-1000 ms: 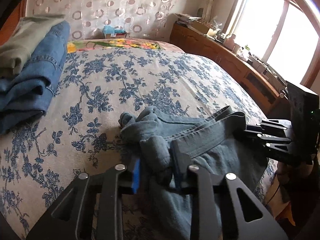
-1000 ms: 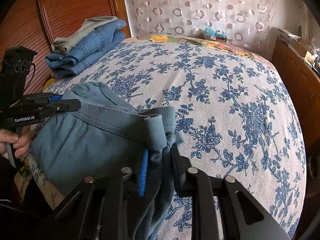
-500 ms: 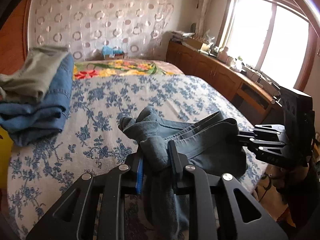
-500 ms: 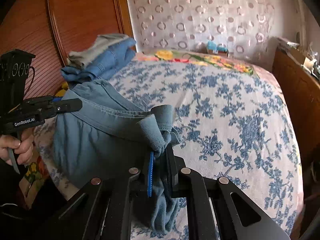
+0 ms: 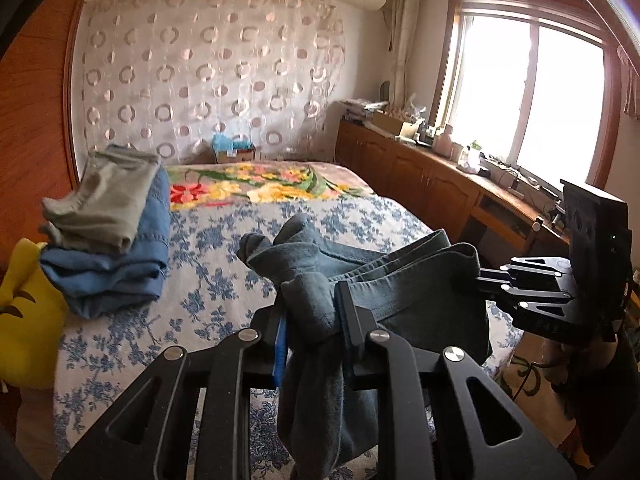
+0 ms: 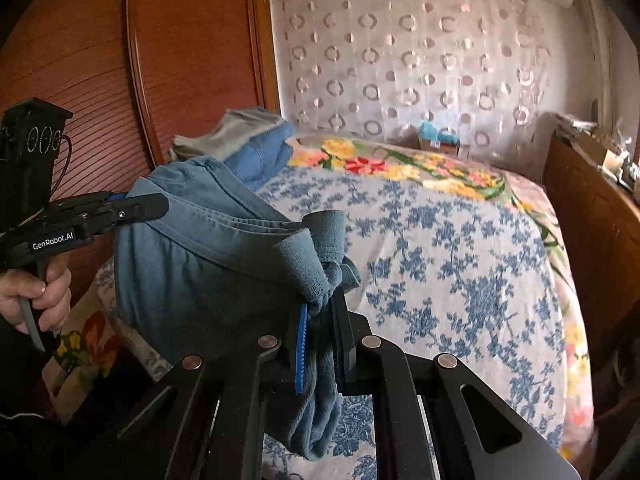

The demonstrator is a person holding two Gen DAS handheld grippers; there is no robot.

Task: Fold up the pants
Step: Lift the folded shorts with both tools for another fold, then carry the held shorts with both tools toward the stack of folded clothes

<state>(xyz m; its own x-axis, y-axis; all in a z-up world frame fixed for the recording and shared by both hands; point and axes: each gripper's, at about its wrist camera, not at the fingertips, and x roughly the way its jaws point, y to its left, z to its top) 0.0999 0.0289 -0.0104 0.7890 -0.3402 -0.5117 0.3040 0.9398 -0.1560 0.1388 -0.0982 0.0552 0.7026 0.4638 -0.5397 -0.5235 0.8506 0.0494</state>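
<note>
A pair of grey-blue pants (image 5: pixel 404 292) hangs in the air above the near edge of the bed, held at the waistband by both grippers. My left gripper (image 5: pixel 312 320) is shut on one bunched corner of the waistband. My right gripper (image 6: pixel 320 320) is shut on the other corner, and the pants (image 6: pixel 192 272) stretch from it toward the left gripper (image 6: pixel 152 206). In the left wrist view the right gripper (image 5: pixel 486 276) pinches the far waistband end. The legs hang down out of sight.
The bed (image 5: pixel 224 240) has a blue-flowered cover, with a bright floral blanket (image 5: pixel 256 188) at its far end. A stack of folded jeans and grey pants (image 5: pixel 108 236) lies at the left by the wooden headboard (image 6: pixel 80 80). A yellow cushion (image 5: pixel 24 316) and wooden cabinets (image 5: pixel 432 184) flank the bed.
Both grippers have lifted the pants up off the bed; the views tilted upward, showing more wall and window. Both grips have held.
</note>
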